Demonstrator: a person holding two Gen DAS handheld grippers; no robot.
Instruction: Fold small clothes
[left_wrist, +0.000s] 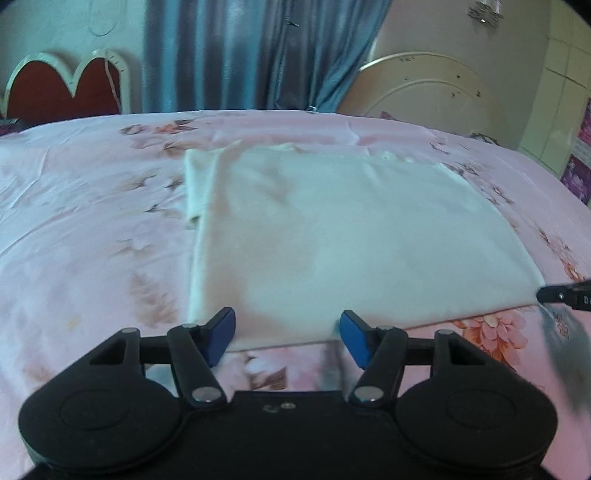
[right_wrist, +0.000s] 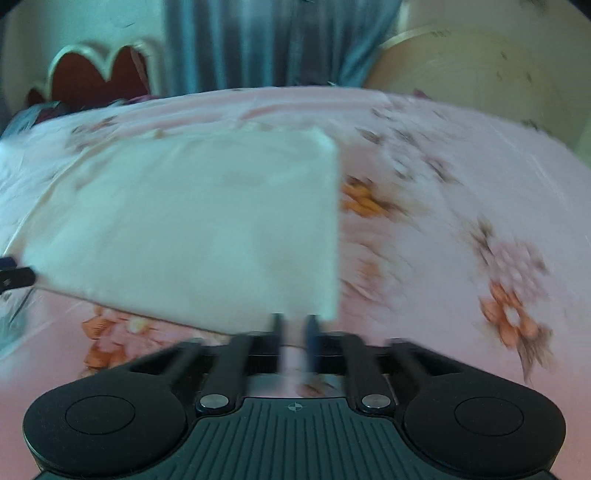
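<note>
A white garment (left_wrist: 332, 229), folded into a flat rectangle, lies on the pink floral bedsheet (left_wrist: 85, 206). My left gripper (left_wrist: 288, 338) is open. Its blue pads (left_wrist: 221, 332) stand on either side of the garment's near edge, close to the near left corner, without pressing on it. In the blurred right wrist view my right gripper (right_wrist: 294, 330) has its fingers drawn close together on the near right corner of the garment (right_wrist: 192, 221). The right gripper's tip (left_wrist: 550, 295) also shows at that corner in the left wrist view. The left gripper's tip (right_wrist: 16, 277) shows at the far left.
The bedsheet (right_wrist: 461, 177) spreads wide around the garment on all sides. Behind the bed stand a red heart-shaped headboard (left_wrist: 62, 92), a blue curtain (left_wrist: 251, 55) and a round cream panel (left_wrist: 424, 92) leaning on the wall.
</note>
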